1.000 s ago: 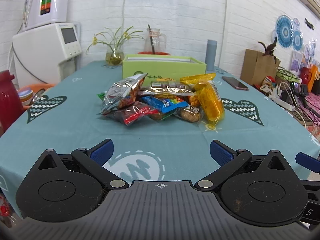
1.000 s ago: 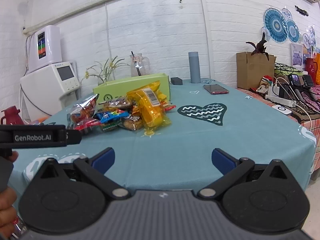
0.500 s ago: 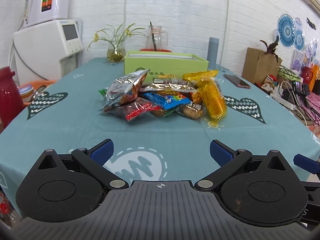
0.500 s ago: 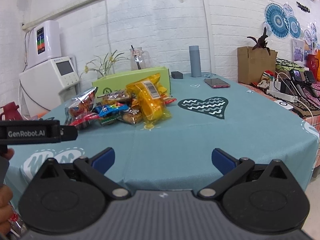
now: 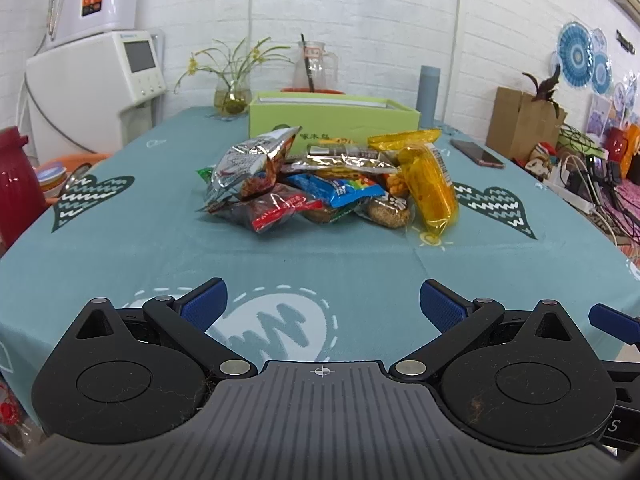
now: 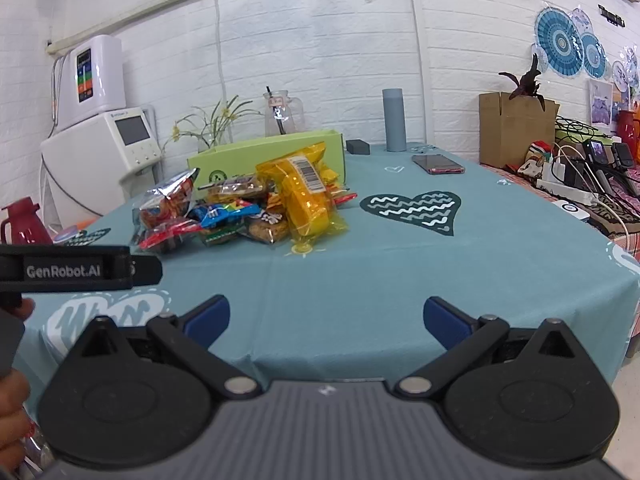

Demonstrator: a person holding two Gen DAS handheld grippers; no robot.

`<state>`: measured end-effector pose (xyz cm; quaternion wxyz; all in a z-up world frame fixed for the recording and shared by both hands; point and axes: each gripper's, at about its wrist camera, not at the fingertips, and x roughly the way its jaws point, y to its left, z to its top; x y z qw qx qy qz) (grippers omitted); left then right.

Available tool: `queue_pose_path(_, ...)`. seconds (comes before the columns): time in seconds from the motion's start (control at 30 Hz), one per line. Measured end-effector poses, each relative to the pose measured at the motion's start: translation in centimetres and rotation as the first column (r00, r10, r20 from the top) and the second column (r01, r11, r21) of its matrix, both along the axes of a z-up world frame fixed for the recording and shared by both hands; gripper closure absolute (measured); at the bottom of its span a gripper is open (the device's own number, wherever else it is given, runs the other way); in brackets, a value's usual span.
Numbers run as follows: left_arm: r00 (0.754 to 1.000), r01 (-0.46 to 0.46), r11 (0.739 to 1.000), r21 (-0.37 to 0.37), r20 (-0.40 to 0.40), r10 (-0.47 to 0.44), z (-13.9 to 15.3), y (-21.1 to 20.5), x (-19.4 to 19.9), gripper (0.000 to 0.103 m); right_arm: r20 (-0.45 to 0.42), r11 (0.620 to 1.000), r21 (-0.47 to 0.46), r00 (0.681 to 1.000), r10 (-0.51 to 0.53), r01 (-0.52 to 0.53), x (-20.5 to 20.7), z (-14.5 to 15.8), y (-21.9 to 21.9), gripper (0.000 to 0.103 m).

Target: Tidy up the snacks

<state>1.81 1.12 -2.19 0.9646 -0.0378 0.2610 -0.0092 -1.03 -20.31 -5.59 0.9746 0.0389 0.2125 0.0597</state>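
The snack pile (image 5: 328, 184) lies on the teal tablecloth (image 5: 320, 256) just before the green box (image 5: 332, 120). Left gripper (image 5: 323, 304) and right gripper (image 6: 326, 320), both spread wide and empty, hover at the near table edge, well short of that box.

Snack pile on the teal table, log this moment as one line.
left tool open, empty | right tool open, empty | mixed snack packet pile untouched beside open green cardboard box

A table under a teal cloth (image 5: 320, 256) is carrying a heap of snack packets (image 5: 328, 184) ahead of the left claw, with a green box (image 5: 332, 120) sitting just behind the heap. Farther back, a flower vase (image 5: 232, 98), a grey cylinder (image 6: 394, 120) and a phone (image 6: 438, 164) are resting on the cloth.
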Motion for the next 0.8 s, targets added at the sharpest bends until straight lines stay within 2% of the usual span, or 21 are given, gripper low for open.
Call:
queue_pose_path(0.17, 1.0, 0.004, 1.0, -0.001, -0.005, -0.004, -0.3, -0.1, 0.3, 0.01, 0.013, 1.0, 0.018, 1.0, 0.006, -0.007, 0.1, -0.1, 0.0, 0.0)
queue_pose_path(0.3, 1.0, 0.003, 1.0, 0.024, 0.01, -0.004, -0.6, -0.4, 1.7, 0.011, 0.085, 0.998, 0.064, 0.996, 0.022, -0.028, 1.0, -0.1, -0.1, 0.0)
queue_pose_path(0.37, 1.0, 0.023, 0.999, 0.025, -0.009, -0.022, -1.4, -0.3, 3.0, 0.011, 0.061, 0.999, 0.052, 0.998, 0.013, -0.016, 2.4, -0.5, -0.1, 0.0)
queue_pose_path(0.43, 0.997, 0.037, 0.999, 0.0, -0.071, -0.037, -2.2, 0.2, 4.6, 0.013, 0.016, 1.0, 0.022, 1.0, -0.012, 0.011, 4.2, -1.2, -0.2, 0.0)
queue_pose_path(0.6, 0.991, -0.002, 1.0, -0.025, -0.132, -0.001, -3.5, 1.3, 7.7, 0.014, -0.049, 0.997, -0.035, 0.997, -0.063, 0.061, 9.1, -2.7, -0.8, 0.0)
queue_pose_path(0.7, 0.99, -0.035, 0.999, -0.008, -0.14, 0.034, -3.5, 1.6, 8.8, 0.014, -0.063, 0.993, -0.104, 0.996, -0.058, 0.052, 11.5, -2.9, -0.4, 0.0)
queue_pose_path(0.8, 0.987, -0.035, 0.999, -0.028, -0.161, 0.031, -3.2, 2.0, 10.1, 0.012, -0.072, 0.994, -0.111, 0.997, -0.012, 0.003, 12.8, -3.0, -0.5, 0.0)
